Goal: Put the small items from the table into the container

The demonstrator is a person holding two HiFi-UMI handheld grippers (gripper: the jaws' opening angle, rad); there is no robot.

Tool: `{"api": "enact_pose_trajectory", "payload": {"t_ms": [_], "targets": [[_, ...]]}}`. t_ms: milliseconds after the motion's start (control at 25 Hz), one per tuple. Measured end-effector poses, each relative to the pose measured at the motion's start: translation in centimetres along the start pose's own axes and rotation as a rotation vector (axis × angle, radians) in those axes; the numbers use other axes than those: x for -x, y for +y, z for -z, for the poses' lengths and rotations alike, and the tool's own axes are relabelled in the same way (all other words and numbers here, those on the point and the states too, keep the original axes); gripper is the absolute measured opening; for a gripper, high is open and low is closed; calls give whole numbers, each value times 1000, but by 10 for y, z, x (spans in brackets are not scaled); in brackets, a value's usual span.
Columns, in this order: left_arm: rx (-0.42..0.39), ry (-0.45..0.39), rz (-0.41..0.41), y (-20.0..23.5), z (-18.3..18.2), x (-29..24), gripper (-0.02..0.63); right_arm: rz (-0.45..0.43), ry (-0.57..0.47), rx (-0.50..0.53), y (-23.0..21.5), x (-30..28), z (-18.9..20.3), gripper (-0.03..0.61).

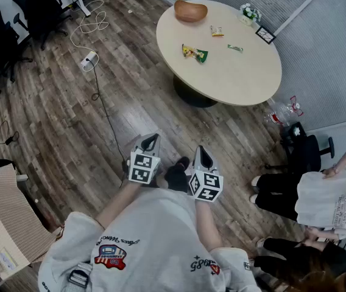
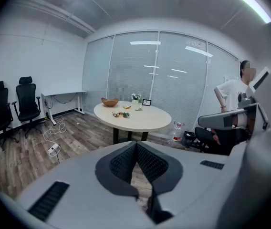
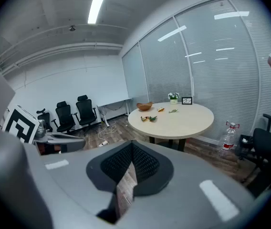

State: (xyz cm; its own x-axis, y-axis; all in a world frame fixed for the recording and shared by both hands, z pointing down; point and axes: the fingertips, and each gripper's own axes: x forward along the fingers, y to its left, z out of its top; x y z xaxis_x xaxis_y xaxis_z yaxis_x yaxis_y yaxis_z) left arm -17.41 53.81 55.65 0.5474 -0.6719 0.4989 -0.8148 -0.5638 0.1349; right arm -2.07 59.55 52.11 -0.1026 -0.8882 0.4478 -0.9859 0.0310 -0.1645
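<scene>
Nearest, the left tongs (image 1: 151,141) and right tongs (image 1: 202,153) are held pressed together, empty, over the wood floor (image 1: 100,114). Farther off, small packets (image 1: 195,53) are scattered on the round bench (image 1: 240,81), with the empty bowl (image 1: 190,10) set at its far edge.

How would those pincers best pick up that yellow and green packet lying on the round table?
Probably from above: the yellow and green packet lies flat on the table with bare tabletop all round it, so the jaws could straddle its narrower width mid-length and pinch. Its finer shape is too small to tell.
</scene>
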Motion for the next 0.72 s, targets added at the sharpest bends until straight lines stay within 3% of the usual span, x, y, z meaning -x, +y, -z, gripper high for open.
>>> {"api": "enact_pose_trajectory", "payload": {"t_ms": [440,720], "targets": [[2,1,3,11,0,-8,7,-13,-28,-36,6,-8,-4,2],[10,18,18,22,-31,-49,7,-25,-17,-65,-15,-46,-19,2]]}}
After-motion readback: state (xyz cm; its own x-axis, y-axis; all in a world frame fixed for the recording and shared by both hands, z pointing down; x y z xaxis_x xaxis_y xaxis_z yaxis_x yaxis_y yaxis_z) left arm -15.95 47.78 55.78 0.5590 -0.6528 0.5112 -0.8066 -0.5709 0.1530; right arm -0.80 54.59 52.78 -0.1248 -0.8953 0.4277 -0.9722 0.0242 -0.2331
